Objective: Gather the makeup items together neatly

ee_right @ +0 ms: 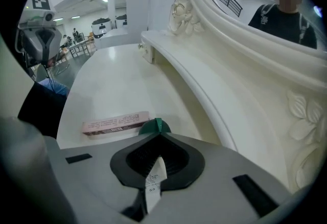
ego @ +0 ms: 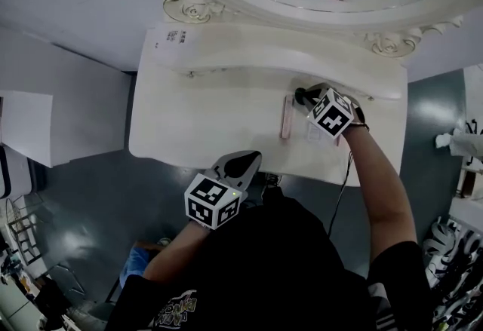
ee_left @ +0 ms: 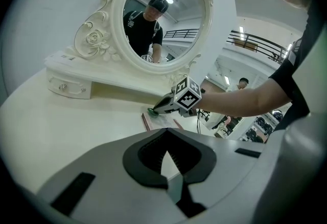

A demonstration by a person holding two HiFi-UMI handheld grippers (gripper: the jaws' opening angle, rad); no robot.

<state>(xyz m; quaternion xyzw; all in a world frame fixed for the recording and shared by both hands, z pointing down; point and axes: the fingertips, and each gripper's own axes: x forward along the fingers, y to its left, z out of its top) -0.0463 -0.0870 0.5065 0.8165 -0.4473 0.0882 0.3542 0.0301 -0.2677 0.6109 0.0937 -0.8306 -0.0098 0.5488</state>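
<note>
Cream-white dressing table (ego: 196, 133) inspected, standing on a grey floor with an ornate oval mirror (ego: 249, 1) in a carved cream frame along its far side.

Right claw (ego: 302, 96): it is over the right part of the tabletop, close to the raised shelf below the mirror, and pointed steeply down. Its own view shows my jaws clenched almost fully together on a thin white printed item with a dark green end (ee_right: 153, 179). The white part runs back between the pads. The green end sticks out past the jaw tips and is at or just above the tabletop; contact with the surface could not be confirmed.

Slim pink rectangular carton (ego: 287, 117): it lies flat on the tabletop just beside the right claw, on its left. One long printed side faces the right gripper view. It is not touched by either claw.

Left claw (ego: 245, 163): it is at the near edge of the table, apart from the pink carton, and pointed towards the mirror. Its own view shows my jaw tips closed together with nothing between the pads.
</note>
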